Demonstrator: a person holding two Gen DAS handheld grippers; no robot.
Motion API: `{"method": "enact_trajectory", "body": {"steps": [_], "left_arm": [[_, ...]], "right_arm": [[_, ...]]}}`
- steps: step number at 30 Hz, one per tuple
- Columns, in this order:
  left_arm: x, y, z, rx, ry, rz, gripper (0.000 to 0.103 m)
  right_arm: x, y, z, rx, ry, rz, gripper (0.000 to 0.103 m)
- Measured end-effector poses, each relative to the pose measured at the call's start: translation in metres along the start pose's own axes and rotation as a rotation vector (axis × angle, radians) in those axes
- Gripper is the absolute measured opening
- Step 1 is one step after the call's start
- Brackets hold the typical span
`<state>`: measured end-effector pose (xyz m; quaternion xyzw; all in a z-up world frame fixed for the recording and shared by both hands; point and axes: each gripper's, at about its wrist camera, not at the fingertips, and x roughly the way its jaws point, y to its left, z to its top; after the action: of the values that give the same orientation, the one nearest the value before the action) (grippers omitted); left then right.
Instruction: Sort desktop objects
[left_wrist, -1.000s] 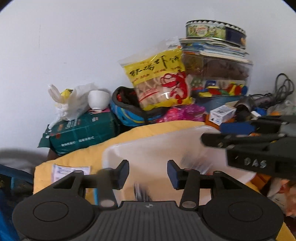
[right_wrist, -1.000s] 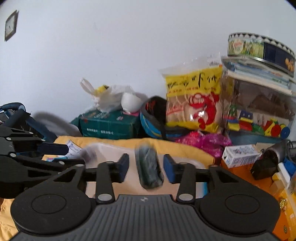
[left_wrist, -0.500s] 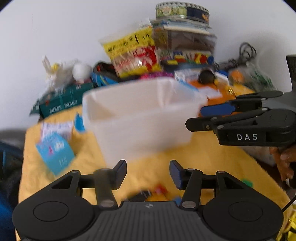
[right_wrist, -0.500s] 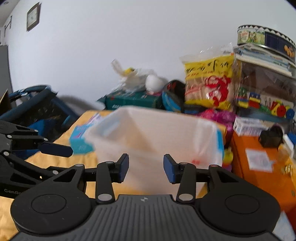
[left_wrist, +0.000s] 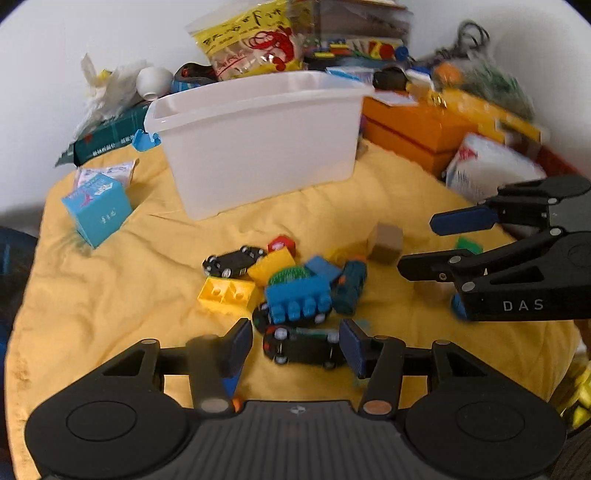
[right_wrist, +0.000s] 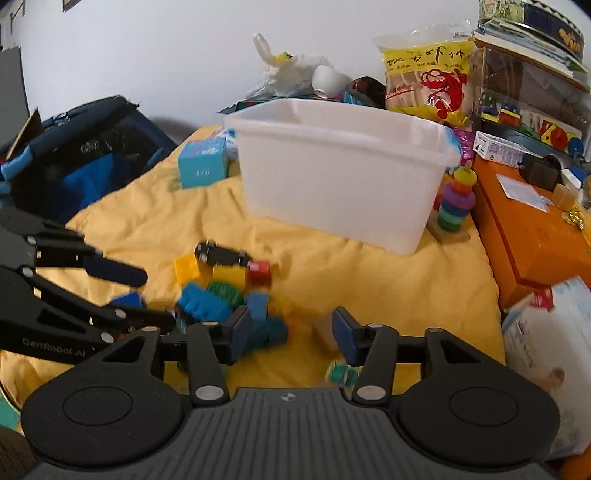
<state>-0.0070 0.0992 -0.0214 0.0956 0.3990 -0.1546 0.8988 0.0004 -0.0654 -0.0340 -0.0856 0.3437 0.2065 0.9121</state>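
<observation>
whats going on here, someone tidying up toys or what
A person holds a two-finger gripper in each hand over a pile of toys on a yellow cloth. The left gripper is open around a black toy car, not yet gripping it. The right gripper has just been opening and holds nothing; a dark teal toy lies by its left finger. The white bin stands behind the pile.

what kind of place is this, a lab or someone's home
Most likely a home, perhaps a play corner: toy bricks and cars on a yellow cloth, a snack bag, cluttered boxes against the wall.
</observation>
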Motion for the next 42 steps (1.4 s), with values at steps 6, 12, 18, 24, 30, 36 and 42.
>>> {"method": "enact_trajectory", "body": {"steps": [6,12,18,24,30,36,42], "left_arm": [[0.000,0.002,-0.011,-0.055,0.031,-0.066,0.056],[0.000,-0.005,-0.020,-0.045,0.037,-0.078,0.056],[-0.003,-0.011,-0.022,-0.007,0.024,-0.075,0.056],[-0.002,-0.013,-0.025,-0.005,0.041,-0.089,0.056],[-0.002,-0.013,-0.027,-0.005,0.049,-0.095,0.056],[-0.003,-0.015,-0.028,-0.003,0.049,-0.099,0.056],[-0.002,-0.015,-0.027,-0.003,0.054,-0.101,0.056]], "right_arm": [[0.001,0.003,-0.014,0.038,0.056,0.020,0.056],[0.000,0.004,-0.019,0.043,0.073,0.018,0.057],[-0.004,0.007,-0.026,0.043,0.092,0.021,0.059],[-0.007,0.008,-0.033,0.049,0.101,0.017,0.059],[-0.007,0.011,-0.034,0.045,0.100,0.025,0.059],[-0.006,0.009,-0.035,0.056,0.105,0.026,0.059],[-0.008,0.008,-0.033,0.052,0.093,0.020,0.059]]}}
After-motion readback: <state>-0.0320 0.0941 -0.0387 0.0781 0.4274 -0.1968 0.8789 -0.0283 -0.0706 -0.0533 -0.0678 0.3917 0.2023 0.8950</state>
